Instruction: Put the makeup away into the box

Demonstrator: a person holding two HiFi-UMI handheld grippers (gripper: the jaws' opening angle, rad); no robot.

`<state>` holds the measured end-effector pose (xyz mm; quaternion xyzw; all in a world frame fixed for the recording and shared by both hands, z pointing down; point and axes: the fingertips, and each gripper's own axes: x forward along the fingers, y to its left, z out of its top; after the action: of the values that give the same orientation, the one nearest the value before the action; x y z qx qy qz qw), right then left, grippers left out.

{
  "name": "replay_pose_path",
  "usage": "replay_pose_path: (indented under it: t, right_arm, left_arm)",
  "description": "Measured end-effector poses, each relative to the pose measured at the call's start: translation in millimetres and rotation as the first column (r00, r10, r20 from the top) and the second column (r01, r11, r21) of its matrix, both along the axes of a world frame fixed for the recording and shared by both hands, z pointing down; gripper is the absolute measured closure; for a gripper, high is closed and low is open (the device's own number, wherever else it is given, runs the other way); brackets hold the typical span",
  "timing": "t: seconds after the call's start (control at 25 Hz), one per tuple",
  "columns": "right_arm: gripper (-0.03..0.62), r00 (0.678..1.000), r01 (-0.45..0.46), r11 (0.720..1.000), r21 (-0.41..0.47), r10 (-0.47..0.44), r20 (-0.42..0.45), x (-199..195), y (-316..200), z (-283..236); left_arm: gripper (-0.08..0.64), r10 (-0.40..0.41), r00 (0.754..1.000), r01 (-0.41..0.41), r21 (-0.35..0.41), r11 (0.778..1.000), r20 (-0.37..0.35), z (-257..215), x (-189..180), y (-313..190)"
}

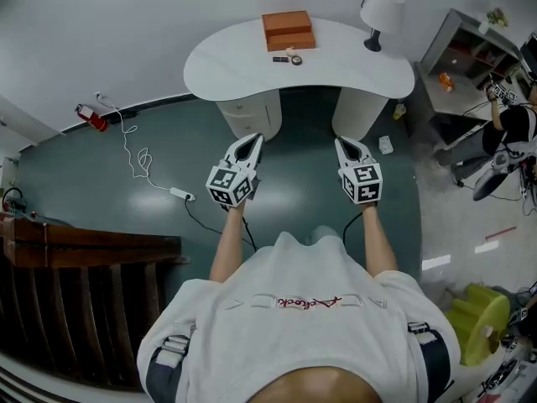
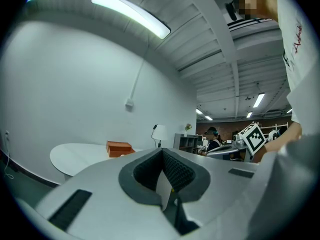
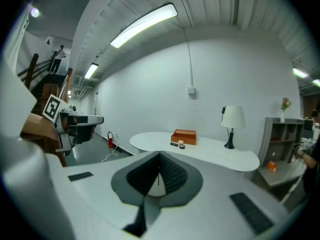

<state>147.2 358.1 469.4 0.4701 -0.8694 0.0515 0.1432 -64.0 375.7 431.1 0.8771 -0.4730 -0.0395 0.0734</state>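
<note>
An orange-brown box [image 1: 288,30] stands at the back of a white curved table [image 1: 243,70]. Just in front of it lie a dark flat makeup item [image 1: 280,59] and a small round one [image 1: 295,58]. The right gripper view shows the box [image 3: 184,136] and these small items [image 3: 177,144] far ahead. In the left gripper view the box [image 2: 119,148] is also distant. My left gripper [image 1: 254,141] and right gripper [image 1: 341,143] are held out side by side over the floor, well short of the table. Both are shut and hold nothing.
A white lamp [image 1: 379,15] stands on the table's right end. A grey shelf unit [image 1: 470,49] and a seated person [image 1: 512,128] are at the right. A power strip with cable [image 1: 180,194] lies on the floor at the left, beside dark wooden furniture [image 1: 84,250].
</note>
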Motion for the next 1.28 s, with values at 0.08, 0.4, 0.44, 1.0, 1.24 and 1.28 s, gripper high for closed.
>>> replay_pose_path:
  t: [0.08, 0.4, 0.44, 1.0, 1.24, 1.28]
  right_arm:
    - [0.572, 1.000, -0.003, 1.000, -0.005, 0.003, 0.000, -1.6, -4.7, 3.3]
    - [0.572, 1.000, -0.010, 1.000, -0.025, 0.010, -0.002, -3.8, -29.9, 16.4]
    - [0.572, 1.000, -0.010, 1.000, -0.026, 0.010, 0.000, -4.1, -35.1, 17.8]
    - [0.572, 1.000, 0.021, 0.999, -0.032, -0.021, 0.007, -7.3, -149.5, 20.5]
    - [0.572, 0.999, 0.038, 0.998, -0.045, -0.038, 0.006, -0.6, -207.4, 21.2]
    - [0.572, 0.999, 0.040, 0.998, -0.046, -0.039, 0.009, 1.2, -218.4, 20.5]
  left_arm:
    - [0.551, 0.002, 1.000, -0.002, -0.003, 1.000, 0.001, 2.1, -2.4, -6.7]
    - [0.551, 0.016, 1.000, -0.016, -0.013, 1.000, 0.004, 11.5, -2.9, -36.0]
    - [0.551, 0.015, 1.000, -0.014, -0.016, 1.000, 0.004, 13.2, -3.3, -40.9]
    - [0.551, -0.007, 1.000, 0.007, -0.021, 1.000, 0.008, 12.6, -2.1, -151.5]
    - [0.551, -0.014, 1.000, 0.014, -0.031, 0.999, 0.007, 11.8, 9.2, -210.0]
    - [0.551, -0.014, 1.000, 0.014, -0.032, 0.999, 0.010, 10.2, 11.5, -220.9]
